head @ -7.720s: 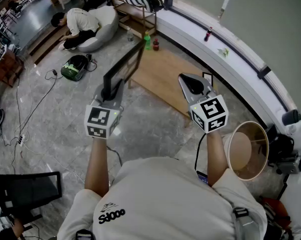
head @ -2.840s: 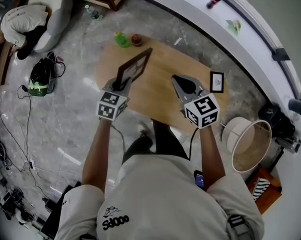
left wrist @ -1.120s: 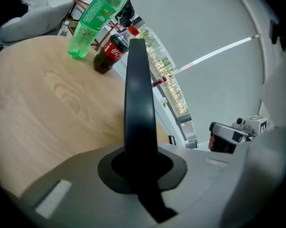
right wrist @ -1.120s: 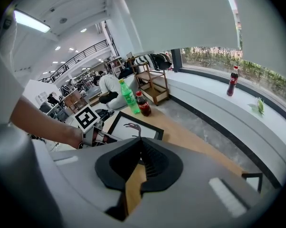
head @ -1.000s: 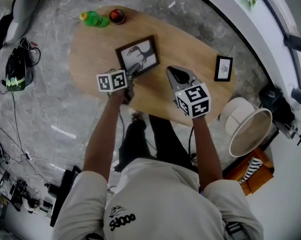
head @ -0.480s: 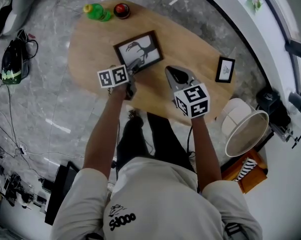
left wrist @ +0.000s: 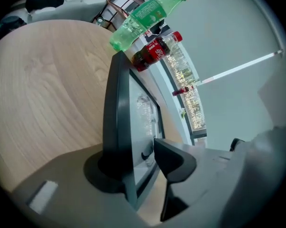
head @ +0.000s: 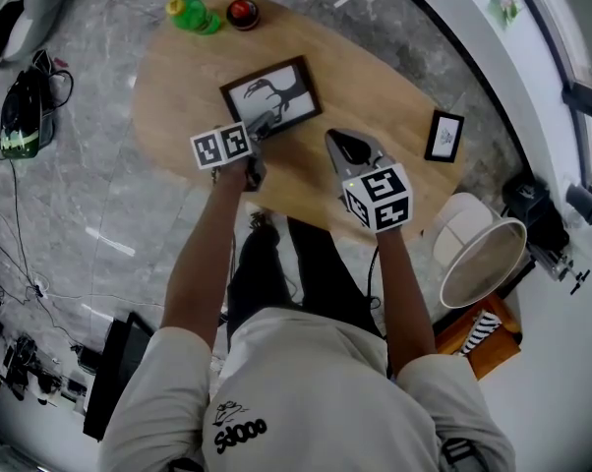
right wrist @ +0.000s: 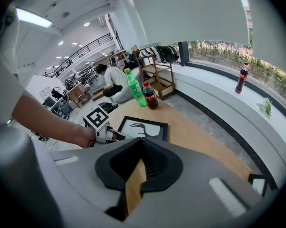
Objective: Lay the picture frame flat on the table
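Note:
The black picture frame (head: 271, 94) with a bird print lies flat on the oval wooden table (head: 178, 77). My left gripper (head: 260, 131) is at its near edge. In the left gripper view the frame's edge (left wrist: 118, 108) stands between the jaws of the left gripper (left wrist: 140, 158). They have just been opening, and one finger (left wrist: 174, 158) stands off the glass. My right gripper (head: 347, 147) hovers over the table to the right of the frame, shut on nothing. From the right gripper (right wrist: 142, 163) I see the frame (right wrist: 144, 127) and the left gripper (right wrist: 115, 136) at it.
A green bottle (head: 190, 15) and a cola bottle (head: 242, 12) stand at the table's far left end. A small black frame (head: 444, 136) stands upright near the right end. A round lampshade (head: 483, 264) sits on the floor to the right, a bag (head: 19, 131) to the left.
The frame, carried upright in my left gripper earlier, now lies flat on the table. The left gripper has sunk with it. The right gripper has kept its place.

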`<state>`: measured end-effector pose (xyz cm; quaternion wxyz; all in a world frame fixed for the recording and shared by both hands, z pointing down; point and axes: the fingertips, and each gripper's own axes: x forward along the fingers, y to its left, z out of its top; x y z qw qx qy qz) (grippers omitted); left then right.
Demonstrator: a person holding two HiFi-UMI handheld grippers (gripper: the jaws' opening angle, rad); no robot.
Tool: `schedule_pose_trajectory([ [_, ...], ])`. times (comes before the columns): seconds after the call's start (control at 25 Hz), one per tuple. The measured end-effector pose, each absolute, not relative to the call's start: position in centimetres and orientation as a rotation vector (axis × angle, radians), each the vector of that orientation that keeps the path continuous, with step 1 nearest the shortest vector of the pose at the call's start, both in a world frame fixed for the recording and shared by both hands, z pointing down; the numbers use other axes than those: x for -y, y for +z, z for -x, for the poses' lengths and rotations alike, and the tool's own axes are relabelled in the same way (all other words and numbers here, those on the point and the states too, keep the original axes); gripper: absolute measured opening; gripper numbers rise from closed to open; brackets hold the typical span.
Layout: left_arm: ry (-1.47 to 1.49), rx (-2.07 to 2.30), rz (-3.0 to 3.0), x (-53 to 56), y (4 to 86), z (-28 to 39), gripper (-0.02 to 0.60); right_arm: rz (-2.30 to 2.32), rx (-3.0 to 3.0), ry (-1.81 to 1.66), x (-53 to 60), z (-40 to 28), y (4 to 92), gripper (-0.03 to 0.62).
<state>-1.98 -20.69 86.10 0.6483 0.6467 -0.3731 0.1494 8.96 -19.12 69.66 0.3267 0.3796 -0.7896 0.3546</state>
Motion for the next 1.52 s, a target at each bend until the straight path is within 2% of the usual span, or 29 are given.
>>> schedule_pose_trajectory([
  [0.16, 0.38, 0.888, -1.455, 20.1, 87.0, 2.6, 0.236, -0.989, 2.067, 0.93, 18.9, -9.2, 69.9, 0.003],
  [0.56, 0.445, 0.915, -1.502, 19.4, 86.9, 4.1, 0.258, -0.975, 2.062, 0.923, 18.7, -8.9, 70.2, 0.003],
  [1.52, 0.376, 1.007, -1.416, 17.2, 87.0, 7.0, 0.253, -0.992, 2.059, 0.9, 17.2, -9.7, 70.0, 0.003],
])
